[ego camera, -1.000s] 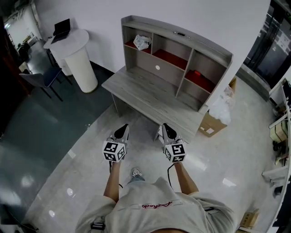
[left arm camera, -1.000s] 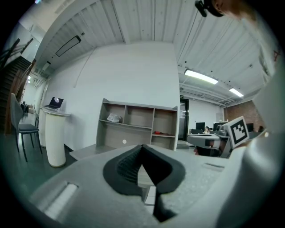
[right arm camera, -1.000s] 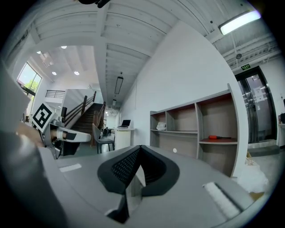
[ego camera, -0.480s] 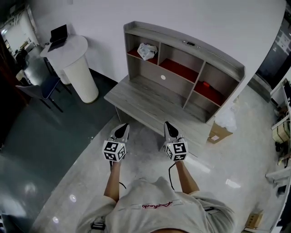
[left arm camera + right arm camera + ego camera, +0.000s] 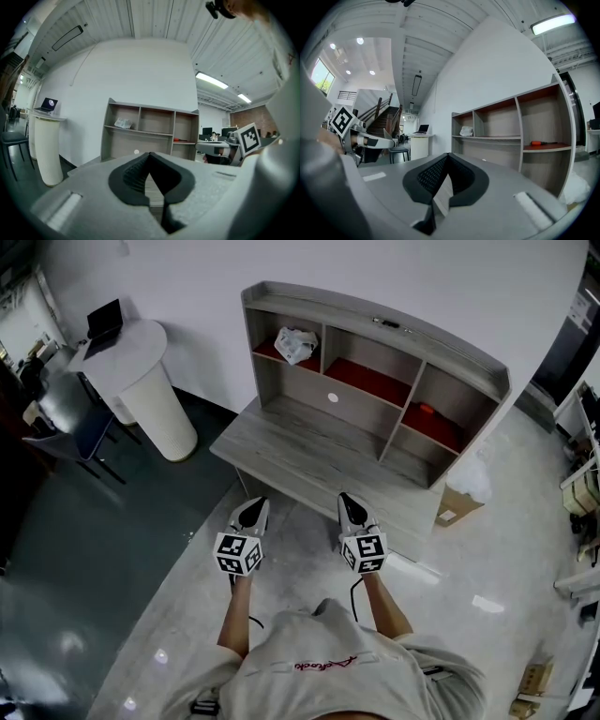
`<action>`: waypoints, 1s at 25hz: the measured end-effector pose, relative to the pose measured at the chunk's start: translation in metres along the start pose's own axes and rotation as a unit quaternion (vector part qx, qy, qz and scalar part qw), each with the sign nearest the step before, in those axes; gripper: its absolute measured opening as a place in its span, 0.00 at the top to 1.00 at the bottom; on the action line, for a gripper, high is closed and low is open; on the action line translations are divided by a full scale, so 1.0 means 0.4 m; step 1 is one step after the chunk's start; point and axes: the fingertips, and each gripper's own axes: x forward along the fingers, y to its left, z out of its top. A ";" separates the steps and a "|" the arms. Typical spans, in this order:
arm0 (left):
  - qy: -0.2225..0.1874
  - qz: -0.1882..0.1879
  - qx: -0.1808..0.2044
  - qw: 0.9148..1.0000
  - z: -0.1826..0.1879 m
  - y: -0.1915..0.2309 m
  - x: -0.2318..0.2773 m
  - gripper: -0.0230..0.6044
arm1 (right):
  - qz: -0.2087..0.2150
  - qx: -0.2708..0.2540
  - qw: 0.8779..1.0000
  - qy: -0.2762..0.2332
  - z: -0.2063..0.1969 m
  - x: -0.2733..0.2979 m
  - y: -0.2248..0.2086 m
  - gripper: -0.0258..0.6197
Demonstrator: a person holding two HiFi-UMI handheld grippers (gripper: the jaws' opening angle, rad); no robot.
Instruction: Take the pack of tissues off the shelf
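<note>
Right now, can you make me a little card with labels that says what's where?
tissues: pack of tissues in the upper left compartment of the shelf
also on shelf: small orange tool in the right compartment
left gripper: fingers shut, empty, over the floor in front of the desk
right gripper: fingers shut, empty, beside the left one
touching the tissues: neither gripper
off to the left: round white table with a laptop on it

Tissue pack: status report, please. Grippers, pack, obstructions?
Both shut, empty: left gripper, right gripper, short of desk. Tissue pack in top-left compartment of shelf, untouched. Only desk between.
</note>
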 end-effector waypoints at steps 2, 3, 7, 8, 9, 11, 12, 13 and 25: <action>0.002 -0.001 -0.001 1.000 -0.004 0.004 0.000 0.97 | 0.001 0.001 1.000 0.002 -0.006 -0.001 0.007 0.95; 0.003 -0.002 -0.002 1.000 -0.007 0.002 -0.002 0.97 | 0.001 0.002 1.000 0.003 -0.009 -0.004 0.009 0.95; 0.008 -0.006 -0.005 1.000 -0.021 -0.004 0.000 0.97 | 0.002 0.002 1.000 0.011 -0.022 -0.009 0.011 0.95; 0.009 -0.007 -0.006 1.000 -0.024 -0.004 0.002 0.97 | 0.002 0.002 1.000 0.012 -0.025 -0.008 0.009 0.95; 0.010 -0.008 -0.006 1.000 -0.028 -0.004 0.005 0.97 | 0.001 0.001 1.000 0.013 -0.027 -0.007 0.006 0.95; 0.011 -0.010 -0.006 1.000 -0.035 -0.003 0.009 0.97 | 0.001 0.000 1.000 0.012 -0.029 0.001 0.002 0.95; 0.012 -0.010 -0.006 1.000 -0.039 -0.001 0.011 0.97 | 0.002 0.000 1.000 0.012 -0.030 0.007 0.002 0.95; 0.013 -0.010 -0.006 1.000 -0.042 0.002 0.015 0.97 | 0.004 -0.001 1.000 0.012 -0.032 0.015 0.003 0.95; 0.016 -0.012 -0.004 1.000 -0.013 0.121 0.170 0.97 | 0.018 -0.002 1.000 0.002 -0.010 0.221 -0.045 0.95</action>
